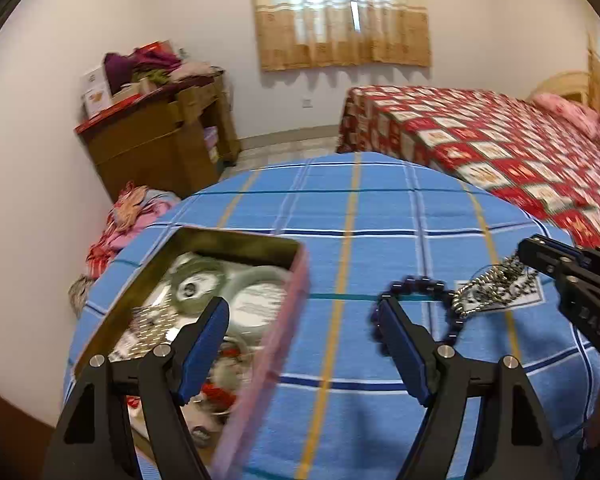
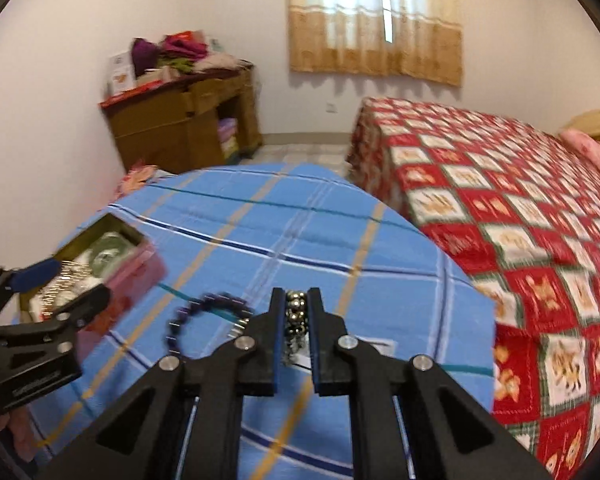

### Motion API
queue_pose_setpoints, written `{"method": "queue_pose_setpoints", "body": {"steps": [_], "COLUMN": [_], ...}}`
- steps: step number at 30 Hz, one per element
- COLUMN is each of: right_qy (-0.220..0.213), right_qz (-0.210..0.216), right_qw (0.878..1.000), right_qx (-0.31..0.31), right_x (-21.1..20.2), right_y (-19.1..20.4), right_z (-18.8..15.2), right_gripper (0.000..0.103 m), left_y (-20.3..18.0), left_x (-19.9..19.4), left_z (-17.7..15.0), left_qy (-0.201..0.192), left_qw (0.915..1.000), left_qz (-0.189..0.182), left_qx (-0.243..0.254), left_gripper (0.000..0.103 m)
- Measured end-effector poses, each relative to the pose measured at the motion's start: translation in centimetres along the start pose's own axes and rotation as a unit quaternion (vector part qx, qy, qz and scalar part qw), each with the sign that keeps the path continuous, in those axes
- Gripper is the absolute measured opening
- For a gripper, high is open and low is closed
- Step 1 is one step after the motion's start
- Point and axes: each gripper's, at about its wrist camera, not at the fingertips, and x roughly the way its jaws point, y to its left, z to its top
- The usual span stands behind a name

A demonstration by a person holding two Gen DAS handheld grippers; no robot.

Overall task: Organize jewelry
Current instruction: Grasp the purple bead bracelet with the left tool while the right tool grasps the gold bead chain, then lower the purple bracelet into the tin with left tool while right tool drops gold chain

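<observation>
A pink tin box [image 1: 260,364] with a gold inside stands open on the blue plaid table [image 1: 360,216], holding jade bangles and other jewelry. My left gripper [image 1: 304,312] is open, its left finger over the box. A dark beaded bracelet [image 1: 420,284] lies on the cloth by its right finger. My right gripper [image 2: 297,300] is shut on a silver bead chain [image 2: 296,316], just above the cloth. The chain [image 1: 496,284] hangs from the right gripper [image 1: 524,250] in the left wrist view. The bracelet [image 2: 208,312] and the box [image 2: 136,276] lie to its left.
A bed with a red patterned cover [image 2: 520,216] stands right of the table. A wooden cabinet [image 1: 160,140] piled with clothes stands by the far wall. Clothes [image 1: 120,224] lie heaped beyond the table's left edge. A curtained window [image 1: 340,12] is behind.
</observation>
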Motion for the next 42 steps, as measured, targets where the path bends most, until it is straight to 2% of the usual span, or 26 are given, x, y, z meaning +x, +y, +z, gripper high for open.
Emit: {"method": "queue_pose_setpoints", "body": {"steps": [4, 6, 8, 11, 13, 15, 17, 20, 23, 31, 42], "right_qy": [0.006, 0.011, 0.005, 0.006, 0.005, 0.006, 0.008, 0.007, 0.006, -0.002, -0.004], "right_qz": [0.003, 0.006, 0.01, 0.012, 0.011, 0.011, 0.011, 0.011, 0.013, 0.01, 0.022], "right_qw": [1.0, 1.0, 1.0, 1.0, 1.0, 1.0, 1.0, 1.0, 1.0, 1.0, 0.999], "right_qx": [0.008, 0.006, 0.009, 0.004, -0.002, -0.007, -0.011, -0.015, -0.015, -0.024, -0.038], "right_x": [0.5, 0.8, 0.4, 0.4, 0.4, 0.5, 0.6, 0.6, 0.5, 0.1, -0.5], "right_y": [-0.6, -0.6, -0.9, -0.6, -0.3, -0.2, -0.1, 0.0, 0.0, 0.6, 1.7], "right_z": [-0.6, -1.0, -0.9, -1.0, -1.1, -1.0, -1.1, -1.2, -1.2, -1.2, -1.6], "right_gripper": [0.013, 0.013, 0.013, 0.013, 0.013, 0.013, 0.013, 0.013, 0.013, 0.013, 0.013], "left_y": [-2.0, -2.8, -3.3, -3.6, -3.9, -3.9, -4.1, -4.4, -4.1, -2.8, -1.7], "left_x": [1.7, 2.8, 3.9, 5.3, 6.2, 6.2, 6.1, 5.6, 4.5, 0.9, -2.5], "left_z": [0.1, -0.2, -0.3, -0.7, -1.0, -1.1, -1.2, -1.5, -1.7, -1.6, -0.9], "left_qy": [0.019, 0.039, 0.058, 0.083, 0.095, 0.09, 0.088, 0.084, 0.073, 0.021, -0.017], "left_qw": [0.9995, 0.9986, 0.9974, 0.9953, 0.9942, 0.9946, 0.9937, 0.9934, 0.9939, 0.9975, 0.9977], "left_qz": [-0.017, -0.031, -0.039, -0.049, -0.048, -0.051, -0.068, -0.074, -0.08, -0.062, -0.063], "left_qx": [0.016, 0.018, 0.017, 0.012, 0.012, 0.011, 0.013, 0.026, 0.019, 0.028, 0.021], "left_gripper": [0.076, 0.066, 0.051, 0.04, 0.04, 0.037, 0.022, 0.014, 0.014, 0.014, 0.014]}}
